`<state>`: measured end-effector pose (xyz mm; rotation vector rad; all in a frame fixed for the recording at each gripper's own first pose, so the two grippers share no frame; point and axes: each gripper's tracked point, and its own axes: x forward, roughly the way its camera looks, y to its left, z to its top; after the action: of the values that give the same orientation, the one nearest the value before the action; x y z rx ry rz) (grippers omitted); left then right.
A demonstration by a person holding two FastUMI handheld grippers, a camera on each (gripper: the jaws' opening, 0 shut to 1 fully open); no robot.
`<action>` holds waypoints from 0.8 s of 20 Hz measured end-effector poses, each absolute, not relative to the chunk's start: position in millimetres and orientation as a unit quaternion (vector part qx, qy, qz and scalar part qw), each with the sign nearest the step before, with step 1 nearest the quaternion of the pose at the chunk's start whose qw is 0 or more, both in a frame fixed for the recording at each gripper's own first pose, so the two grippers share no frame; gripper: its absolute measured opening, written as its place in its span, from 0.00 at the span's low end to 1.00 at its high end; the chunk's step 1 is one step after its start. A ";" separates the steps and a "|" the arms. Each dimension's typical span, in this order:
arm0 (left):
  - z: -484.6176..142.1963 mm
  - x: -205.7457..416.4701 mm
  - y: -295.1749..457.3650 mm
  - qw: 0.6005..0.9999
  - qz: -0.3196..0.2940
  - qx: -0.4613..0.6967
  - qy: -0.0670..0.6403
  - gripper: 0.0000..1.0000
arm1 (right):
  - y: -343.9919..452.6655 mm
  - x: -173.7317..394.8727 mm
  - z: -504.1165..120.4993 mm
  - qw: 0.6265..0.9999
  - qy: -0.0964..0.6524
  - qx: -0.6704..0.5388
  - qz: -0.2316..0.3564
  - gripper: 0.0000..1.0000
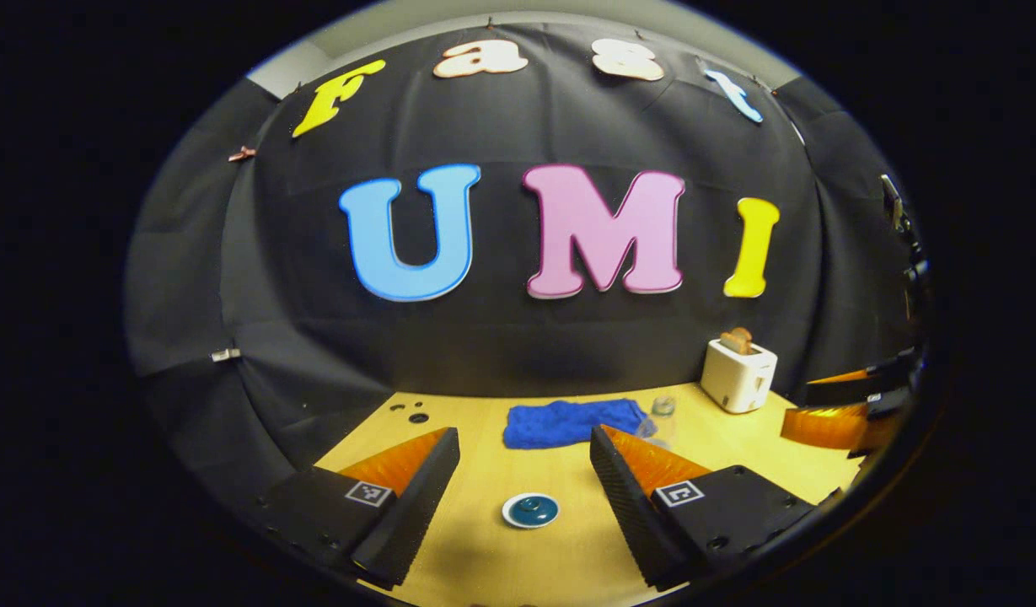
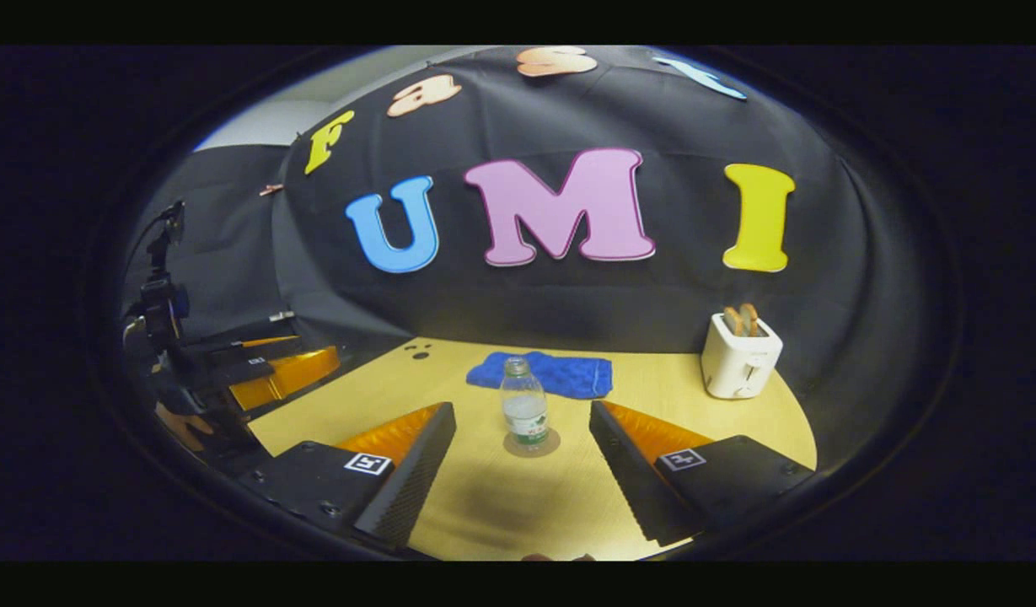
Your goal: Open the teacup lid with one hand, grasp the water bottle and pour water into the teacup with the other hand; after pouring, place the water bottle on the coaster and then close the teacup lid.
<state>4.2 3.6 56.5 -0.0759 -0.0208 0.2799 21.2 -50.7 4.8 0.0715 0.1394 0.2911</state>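
A teacup (image 1: 530,511) with a dark blue lid on it stands on the wooden table, low between the fingers of my left gripper (image 1: 524,432). That gripper is open and hovers above and short of the cup, touching nothing. A clear water bottle (image 2: 523,409) stands upright on a round coaster (image 2: 532,443), straight ahead of my right gripper (image 2: 521,406), which is open and holds nothing. In the left gripper view the bottle (image 1: 662,413) peeks out behind the right finger, and the right gripper (image 1: 829,419) shows at the far right. The right gripper view has the left gripper (image 2: 273,371) at its left.
A crumpled blue cloth (image 2: 543,373) lies behind the bottle near the back wall. A white toaster (image 2: 739,358) with bread in it stands at the back right. A hand (image 2: 176,426) holds the left gripper. Small dark holes (image 2: 419,351) mark the table's back left.
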 end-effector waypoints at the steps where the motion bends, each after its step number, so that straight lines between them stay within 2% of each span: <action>1: 75.0 -1.3 0.7 0.989 0.139 -0.038 -0.030 0.97 | -55.9 17.4 9.3 0.987 0.067 0.045 0.139 0.99; 3: 107.9 -11.4 -11.6 0.987 0.135 -0.055 -0.063 0.97 | -68.9 11.6 18.1 0.989 0.055 0.056 0.127 0.99; 6: 123.3 -20.5 -22.3 0.984 0.136 -0.077 -0.083 0.97 | -88.7 10.4 26.0 0.993 0.040 0.046 0.102 0.99; 9: 115.4 -16.4 -28.2 0.988 0.122 -0.071 -0.069 0.97 | -95.8 1.7 24.2 0.993 0.047 0.064 0.091 0.99; 13: 112.2 -25.8 -4.9 0.984 0.147 -0.073 -0.073 0.97 | -108.3 -11.0 31.6 0.996 0.034 0.062 0.059 0.99; 16: 93.1 -30.0 2.9 0.987 0.138 -0.070 -0.052 0.97 | -114.7 -19.8 31.7 0.997 0.037 0.060 0.025 0.99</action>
<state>-30.0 2.9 93.1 -0.1411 -0.1052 0.2771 -19.8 -114.7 31.7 0.1201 0.0734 0.0496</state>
